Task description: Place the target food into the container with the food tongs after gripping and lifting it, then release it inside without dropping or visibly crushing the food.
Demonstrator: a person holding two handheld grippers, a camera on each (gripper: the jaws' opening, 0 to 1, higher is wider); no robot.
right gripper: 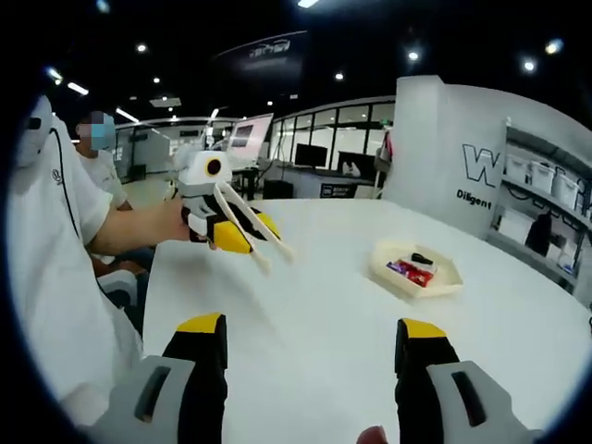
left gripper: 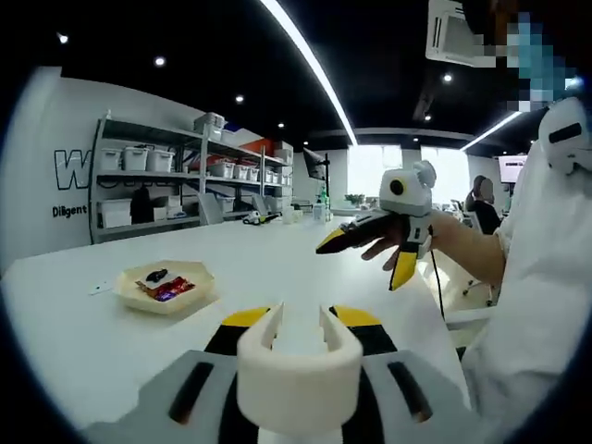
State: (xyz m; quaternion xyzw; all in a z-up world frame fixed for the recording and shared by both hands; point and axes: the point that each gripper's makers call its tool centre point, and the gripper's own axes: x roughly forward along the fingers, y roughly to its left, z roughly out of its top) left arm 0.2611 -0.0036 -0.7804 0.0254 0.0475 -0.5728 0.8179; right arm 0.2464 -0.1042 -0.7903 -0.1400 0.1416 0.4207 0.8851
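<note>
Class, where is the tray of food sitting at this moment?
The tray rests on the white table, left of centre in the left gripper view and right of centre in the right gripper view, apart from both grippers, with shelving behind it.

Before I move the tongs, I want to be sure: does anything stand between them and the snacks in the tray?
Nothing visible does. The left gripper holds the tongs, and only bare table lies between them and the tray with the snacks. The open right gripper is off to the side.

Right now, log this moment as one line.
left gripper: holds tongs | right gripper: open, raised | tray: snacks inside | table: white
</note>
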